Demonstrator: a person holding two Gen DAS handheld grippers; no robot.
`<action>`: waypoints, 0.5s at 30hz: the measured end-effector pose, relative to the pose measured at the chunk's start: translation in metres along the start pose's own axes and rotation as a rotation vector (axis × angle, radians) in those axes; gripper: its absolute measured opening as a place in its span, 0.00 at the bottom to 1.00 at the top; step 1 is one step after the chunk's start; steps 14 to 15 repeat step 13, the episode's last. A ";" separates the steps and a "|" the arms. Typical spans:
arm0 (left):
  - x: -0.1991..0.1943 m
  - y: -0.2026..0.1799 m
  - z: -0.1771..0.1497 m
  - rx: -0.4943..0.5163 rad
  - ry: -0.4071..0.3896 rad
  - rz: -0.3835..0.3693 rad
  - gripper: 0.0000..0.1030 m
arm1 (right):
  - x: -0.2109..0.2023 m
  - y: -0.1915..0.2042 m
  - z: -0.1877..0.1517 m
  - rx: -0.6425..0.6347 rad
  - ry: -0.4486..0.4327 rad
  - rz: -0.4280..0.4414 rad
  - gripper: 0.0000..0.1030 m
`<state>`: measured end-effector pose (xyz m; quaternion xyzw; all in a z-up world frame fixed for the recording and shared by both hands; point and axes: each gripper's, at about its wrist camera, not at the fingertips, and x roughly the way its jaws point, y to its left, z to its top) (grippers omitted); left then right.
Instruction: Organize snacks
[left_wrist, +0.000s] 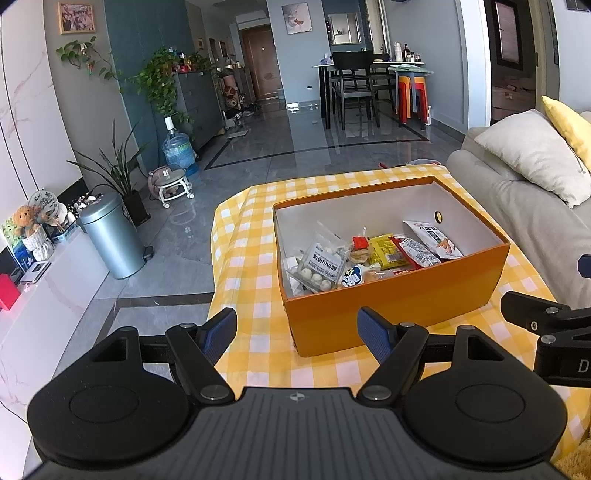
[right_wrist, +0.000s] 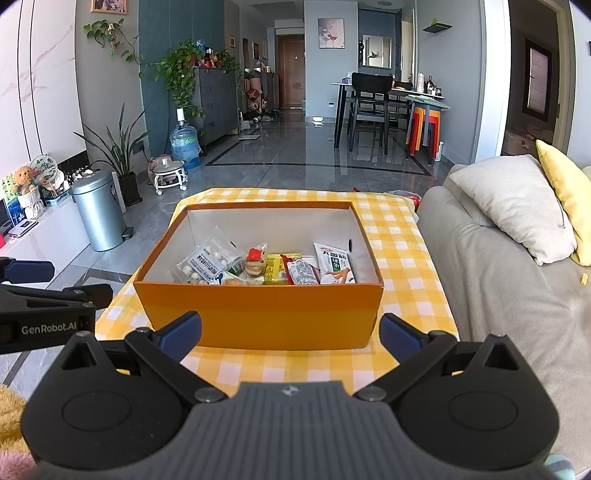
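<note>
On checkered tablecloth (right_wrist: 399, 258), orange box (right_wrist: 258, 314)

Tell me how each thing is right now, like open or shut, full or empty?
Orange box: open, no lid, upright on the checkered cloth.
Snack packets: lying inside the box, bunched at its near side; far part bare.
Left gripper: open, holding nothing.
Right gripper: open, holding nothing.
Grey bin: lid shut.
Water jug: upright on the floor.

Glossy grey floor (right_wrist: 295, 155), grey sofa (right_wrist: 498, 288)
</note>
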<state>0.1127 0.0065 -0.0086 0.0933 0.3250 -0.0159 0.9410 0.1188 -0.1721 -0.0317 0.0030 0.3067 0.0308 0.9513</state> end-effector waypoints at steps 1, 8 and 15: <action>0.000 0.001 0.000 -0.002 0.001 -0.001 0.85 | 0.000 0.000 0.000 -0.001 0.000 0.000 0.96; 0.000 0.001 -0.001 -0.001 0.001 -0.008 0.85 | -0.001 0.001 -0.001 -0.004 0.003 0.002 0.96; 0.001 -0.001 -0.001 0.004 -0.008 -0.011 0.85 | -0.001 0.000 -0.001 -0.008 0.008 0.002 0.96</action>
